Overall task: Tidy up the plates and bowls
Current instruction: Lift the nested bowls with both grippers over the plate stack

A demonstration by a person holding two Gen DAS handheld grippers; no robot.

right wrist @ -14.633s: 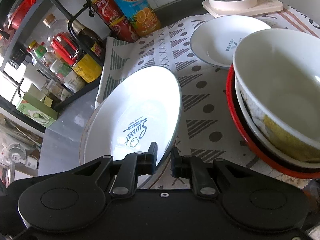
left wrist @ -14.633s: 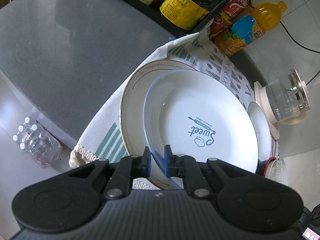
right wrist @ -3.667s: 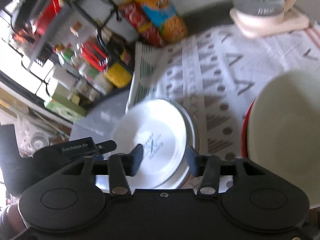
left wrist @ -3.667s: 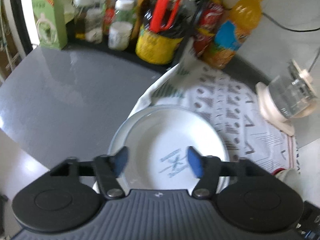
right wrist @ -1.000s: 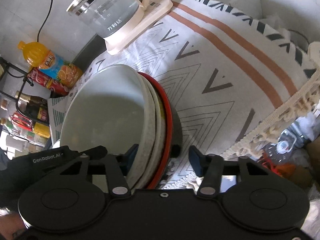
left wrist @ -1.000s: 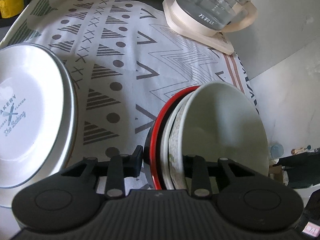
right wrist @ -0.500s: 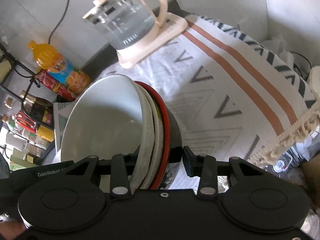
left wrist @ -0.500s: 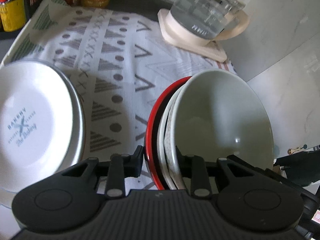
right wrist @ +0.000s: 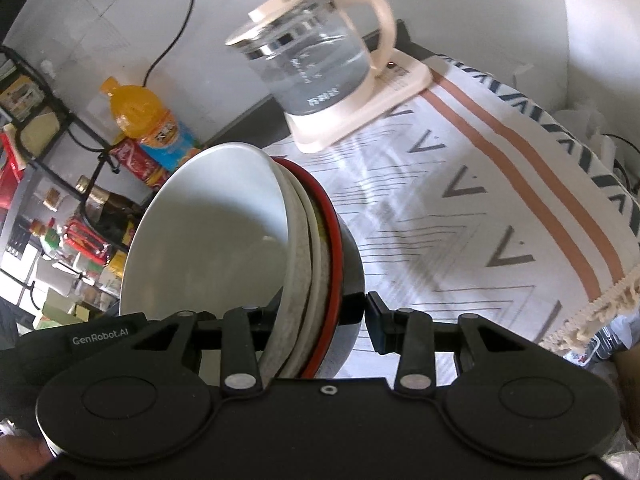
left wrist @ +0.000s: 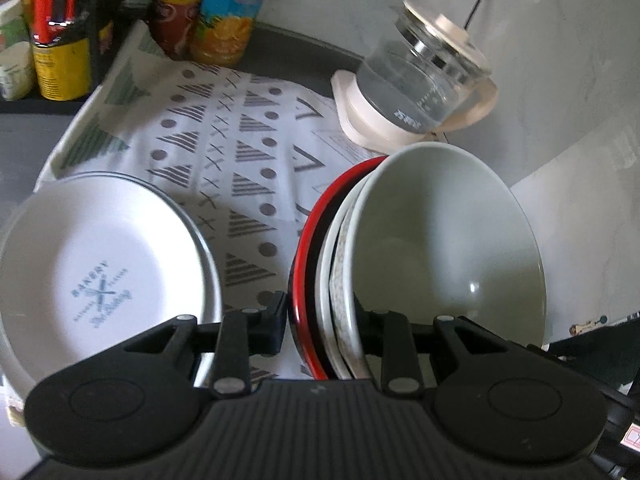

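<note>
gripping the bowl stack over a patterned cloth

left gripper [left wrist: 322, 330] and right gripper [right wrist: 318, 326] each clamp the rims of the nested bowls [left wrist: 436, 256], part-closed, on opposite sides. the stack is tilted over the patterned cloth [left wrist: 224, 152] on a dark counter [left wrist: 24, 136]. stacked plates [left wrist: 100, 264] sit at the cloth's left edge, a glass kettle [right wrist: 312, 68] at its back edge, bottles [left wrist: 224, 8] at the wall.

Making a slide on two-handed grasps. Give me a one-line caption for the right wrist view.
Right gripper clamps the rim of a nested bowl stack above the patterned cloth, glass kettle behind.
</note>
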